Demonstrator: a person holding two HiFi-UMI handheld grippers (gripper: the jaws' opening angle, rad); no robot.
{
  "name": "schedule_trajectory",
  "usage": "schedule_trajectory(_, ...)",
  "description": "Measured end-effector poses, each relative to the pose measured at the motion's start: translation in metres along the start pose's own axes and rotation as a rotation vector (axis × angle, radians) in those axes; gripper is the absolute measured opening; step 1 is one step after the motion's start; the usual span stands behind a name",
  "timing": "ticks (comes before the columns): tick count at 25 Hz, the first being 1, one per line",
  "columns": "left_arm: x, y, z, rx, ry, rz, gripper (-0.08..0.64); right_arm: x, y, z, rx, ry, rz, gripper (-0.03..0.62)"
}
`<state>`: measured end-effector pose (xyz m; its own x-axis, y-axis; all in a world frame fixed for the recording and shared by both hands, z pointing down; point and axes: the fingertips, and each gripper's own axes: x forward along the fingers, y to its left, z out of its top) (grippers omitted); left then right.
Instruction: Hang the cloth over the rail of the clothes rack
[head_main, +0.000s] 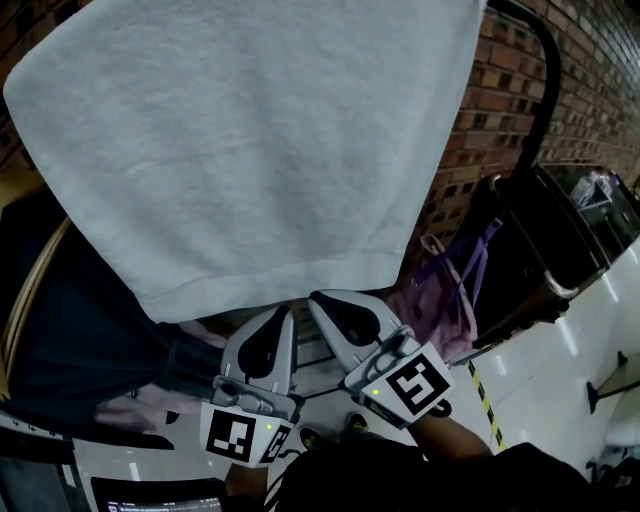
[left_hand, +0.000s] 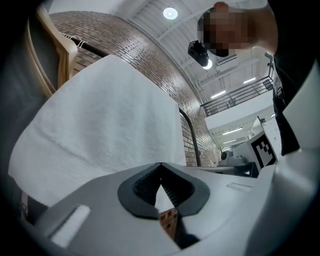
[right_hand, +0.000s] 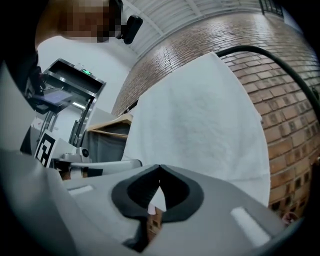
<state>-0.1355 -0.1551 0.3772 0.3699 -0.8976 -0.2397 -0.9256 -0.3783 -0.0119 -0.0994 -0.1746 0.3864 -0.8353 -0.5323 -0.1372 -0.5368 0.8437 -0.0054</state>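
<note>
Wide white terry cloth (head_main: 250, 150) hangs dead ahead, blocks forward reach. Room only under its hem. Left crowded: dark garment on wooden hanger (head_main: 70, 330). Right: black curved rack tube (head_main: 545, 90), pink-purple bag (head_main: 440, 300) close by. Red brick wall (head_main: 500, 130) behind everything.

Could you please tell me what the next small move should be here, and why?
Probably just draw both grippers back and down, away from the cloth. The cloth already drapes over the rail, with its hem hanging just above the left gripper and the right gripper. Both have their jaws together with nothing between them, so there is nothing to release.
</note>
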Motion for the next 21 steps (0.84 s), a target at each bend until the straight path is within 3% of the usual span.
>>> schedule_trajectory(21,0.0077,-0.0059,-0.0013,0.004,0.004,-0.015,0.008,0.0009,0.0031,0.0015,-0.013,-0.002,0.027,0.005)
